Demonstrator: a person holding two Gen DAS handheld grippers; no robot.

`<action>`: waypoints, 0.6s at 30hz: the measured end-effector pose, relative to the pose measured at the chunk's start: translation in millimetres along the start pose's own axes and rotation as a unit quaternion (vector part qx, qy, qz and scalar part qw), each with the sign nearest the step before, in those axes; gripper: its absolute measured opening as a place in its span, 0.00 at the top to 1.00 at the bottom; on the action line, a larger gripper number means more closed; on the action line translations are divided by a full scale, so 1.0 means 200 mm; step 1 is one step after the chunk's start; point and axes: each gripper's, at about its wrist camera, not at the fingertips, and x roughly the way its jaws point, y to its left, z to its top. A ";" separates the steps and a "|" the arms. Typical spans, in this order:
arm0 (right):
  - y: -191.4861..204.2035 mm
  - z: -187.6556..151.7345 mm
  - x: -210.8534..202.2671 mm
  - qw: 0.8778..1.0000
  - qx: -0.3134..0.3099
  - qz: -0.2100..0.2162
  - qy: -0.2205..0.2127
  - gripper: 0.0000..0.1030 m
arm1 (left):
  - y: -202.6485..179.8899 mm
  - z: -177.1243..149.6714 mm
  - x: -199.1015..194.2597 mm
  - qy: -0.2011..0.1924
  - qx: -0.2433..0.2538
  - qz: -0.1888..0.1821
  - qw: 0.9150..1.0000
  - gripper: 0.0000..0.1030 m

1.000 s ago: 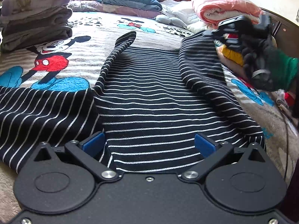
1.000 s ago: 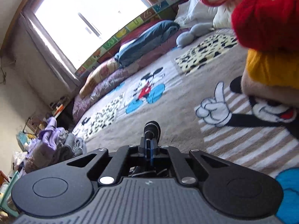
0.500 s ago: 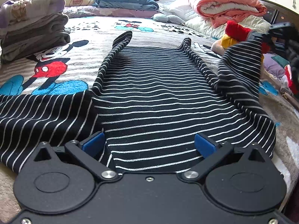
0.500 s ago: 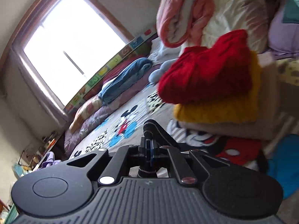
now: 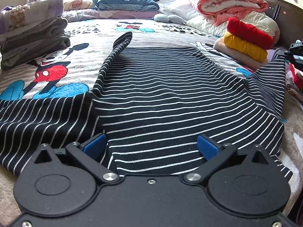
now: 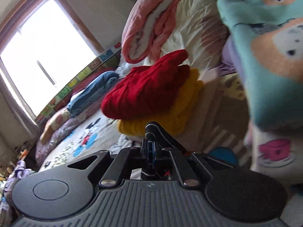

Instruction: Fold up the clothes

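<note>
A black shirt with white stripes [image 5: 161, 94] lies spread on the bed. One sleeve [image 5: 37, 117] lies out to the left. My left gripper [image 5: 151, 147] is open, its blue pads either side of the shirt's near hem, resting on the cloth. My right gripper [image 5: 295, 53] shows at the far right edge, shut on the other sleeve [image 5: 272, 79] and holding it lifted out to the right. In the right wrist view the gripper [image 6: 150, 147] is shut on a dark roll of that cloth [image 6: 153, 130].
A stack of folded red, yellow and pink knitwear [image 5: 246, 39] sits at the right. A pile of folded grey clothes [image 5: 32, 37] sits at the left. Pink and white quilts [image 5: 225, 1] and pillows lie at the head. A teal printed blanket [image 6: 269, 56] is close on the right.
My right gripper has carried the right sleeve from over the shirt's body outward to the right, unfolding it. My left gripper has stayed at the hem.
</note>
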 end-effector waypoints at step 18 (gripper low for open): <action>0.09 -0.07 0.11 0.974 -0.168 -0.146 0.041 0.94 | 0.00 0.00 0.00 -0.001 0.004 -0.001 1.000 0.00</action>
